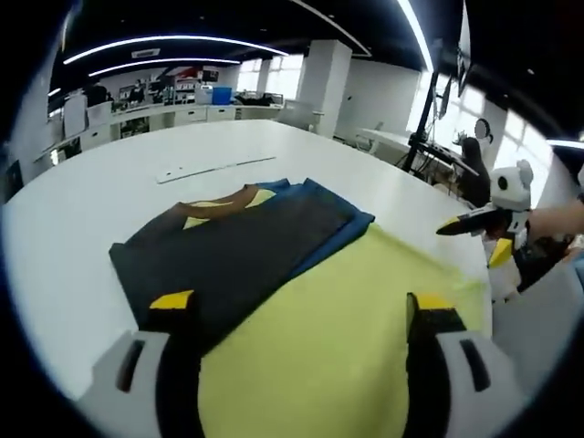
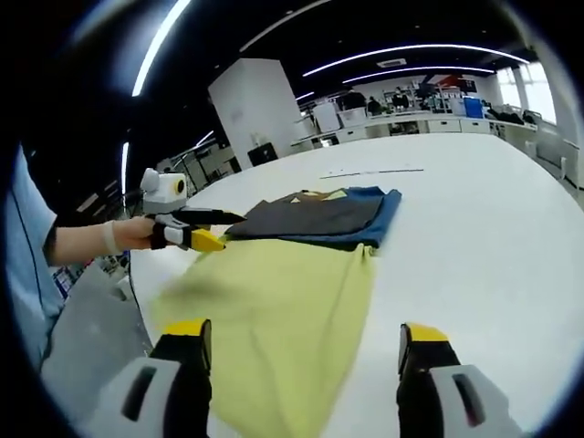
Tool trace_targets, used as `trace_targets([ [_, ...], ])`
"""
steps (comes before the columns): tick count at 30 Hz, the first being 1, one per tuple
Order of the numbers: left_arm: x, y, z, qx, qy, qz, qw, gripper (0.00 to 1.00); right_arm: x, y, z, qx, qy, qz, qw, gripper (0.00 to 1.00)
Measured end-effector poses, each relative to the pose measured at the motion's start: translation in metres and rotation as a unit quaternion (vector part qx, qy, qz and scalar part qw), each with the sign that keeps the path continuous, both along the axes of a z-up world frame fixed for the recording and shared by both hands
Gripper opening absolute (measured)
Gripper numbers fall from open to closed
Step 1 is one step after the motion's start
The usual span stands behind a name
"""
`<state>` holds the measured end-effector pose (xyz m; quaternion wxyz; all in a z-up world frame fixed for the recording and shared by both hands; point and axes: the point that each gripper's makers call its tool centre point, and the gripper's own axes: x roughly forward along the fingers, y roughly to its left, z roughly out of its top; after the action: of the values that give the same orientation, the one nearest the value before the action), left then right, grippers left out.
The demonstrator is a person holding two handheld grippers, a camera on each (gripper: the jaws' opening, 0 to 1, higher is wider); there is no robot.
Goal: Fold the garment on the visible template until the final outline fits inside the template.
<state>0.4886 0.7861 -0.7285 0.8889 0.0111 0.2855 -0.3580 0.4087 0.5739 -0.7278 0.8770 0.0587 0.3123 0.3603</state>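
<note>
Above yellow cloth (image 1: 338,338), left hand-held gripper (image 1: 301,315) spread wide

folded garment (image 1: 239,239) on the table (image 1: 82,210), partly over the template (image 1: 319,338), a strip (image 1: 214,168) beyond

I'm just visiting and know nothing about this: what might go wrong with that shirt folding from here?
The yellow shirt hangs partly over the white table's edge on the person's side, so it could slide off. Both grippers, the left gripper and the right gripper, stand open over it, holding nothing. A careless pull might also drag the stacked dark garment and blue garment out of shape.
</note>
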Motion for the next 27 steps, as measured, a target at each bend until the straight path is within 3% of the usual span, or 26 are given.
trace_targets([
  [16,-0.036,0.043,0.003,0.006,0.008,0.028,0.9996,0.86,-0.004,-0.001,0.003,-0.010,0.000,0.007,0.9999,0.82],
  [27,-0.068,0.077,0.001,0.005,0.033,0.034,0.9988,0.80,-0.014,-0.008,0.002,-0.022,0.009,0.005,0.9997,0.78],
])
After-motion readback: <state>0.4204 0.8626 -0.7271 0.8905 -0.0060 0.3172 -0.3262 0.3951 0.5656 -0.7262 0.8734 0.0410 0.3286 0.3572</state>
